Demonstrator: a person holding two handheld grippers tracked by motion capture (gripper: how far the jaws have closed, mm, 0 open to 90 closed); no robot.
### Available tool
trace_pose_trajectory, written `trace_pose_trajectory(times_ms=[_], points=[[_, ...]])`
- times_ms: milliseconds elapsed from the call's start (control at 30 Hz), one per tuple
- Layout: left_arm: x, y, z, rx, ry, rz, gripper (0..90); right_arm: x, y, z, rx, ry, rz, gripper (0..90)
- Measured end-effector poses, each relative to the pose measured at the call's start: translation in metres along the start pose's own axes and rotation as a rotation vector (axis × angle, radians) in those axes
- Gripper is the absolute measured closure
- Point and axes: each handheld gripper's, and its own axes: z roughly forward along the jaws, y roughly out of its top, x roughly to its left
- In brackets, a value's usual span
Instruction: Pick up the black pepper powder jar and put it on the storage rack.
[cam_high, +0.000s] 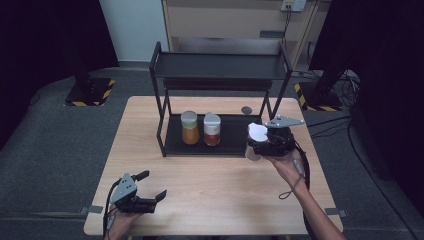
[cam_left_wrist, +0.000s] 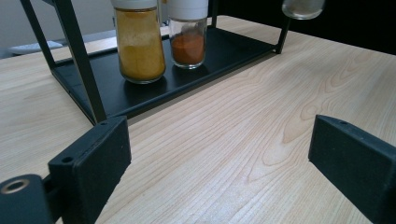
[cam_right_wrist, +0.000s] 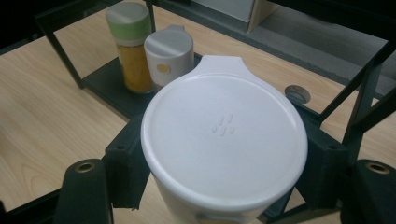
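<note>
- Your right gripper (cam_high: 260, 145) is clamped on a white-lidded jar (cam_right_wrist: 224, 140), one black jaw pressing each side just below the lid.
- You hold that jar off the table (cam_high: 210, 195), just in front of the right end of the black rack (cam_high: 220, 75)'s bottom shelf.
- On that shelf stand a yellow spice jar (cam_high: 190, 128) and a red spice jar (cam_high: 212, 129), side by side.
- Your left gripper (cam_high: 150, 192) rests low at the near left corner, jaws spread wide with nothing between them.
</note>
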Motion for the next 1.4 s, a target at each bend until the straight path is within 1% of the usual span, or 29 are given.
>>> trace_pose_trajectory(times_ms=[133, 400, 433, 500, 633, 800, 1000, 1067, 1200, 1400], points=[[0.0, 0.0, 0.0, -0.001, -0.001, -0.001, 5.3, 0.002, 0.006, 0.012, -0.001, -0.007, 0.0, 31.4], [0.0, 0.0, 0.0, -0.002, -0.002, 0.0, 5.3, 0.006, 0.016, 0.038, -0.002, -0.028, 0.018, 31.5], [0.0, 0.0, 0.0, -0.002, -0.002, 0.0, 5.3, 0.006, 0.016, 0.038, -0.002, -0.028, 0.018, 31.5], [0.0, 0.0, 0.0, -0.001, -0.003, 0.0, 5.3, 0.007, 0.019, 0.048, 0.0, -0.042, 0.018, 31.4], [0.001, -0.001, 0.0, -0.004, -0.003, -0.003, 5.3, 0.007, 0.021, 0.059, 0.001, -0.054, 0.016, 31.4], [0.001, -0.001, 0.0, -0.003, -0.004, -0.003, 5.3, 0.005, 0.021, 0.075, 0.005, -0.069, 0.037, 31.4], [0.001, 0.0, 0.0, -0.002, -0.003, -0.005, 5.3, 0.003, 0.016, 0.094, -0.001, -0.094, 0.046, 31.4], [0.001, 0.0, -0.001, -0.002, -0.003, -0.004, 5.3, 0.002, 0.014, 0.1, -0.003, -0.103, 0.056, 31.4], [0.002, -0.001, 0.0, -0.002, -0.003, -0.007, 5.3, -0.001, 0.012, 0.112, 0.003, -0.115, 0.062, 31.4], [0.002, -0.001, 0.0, -0.002, -0.003, -0.008, 5.3, -0.002, 0.008, 0.125, 0.014, -0.119, 0.073, 31.4]])
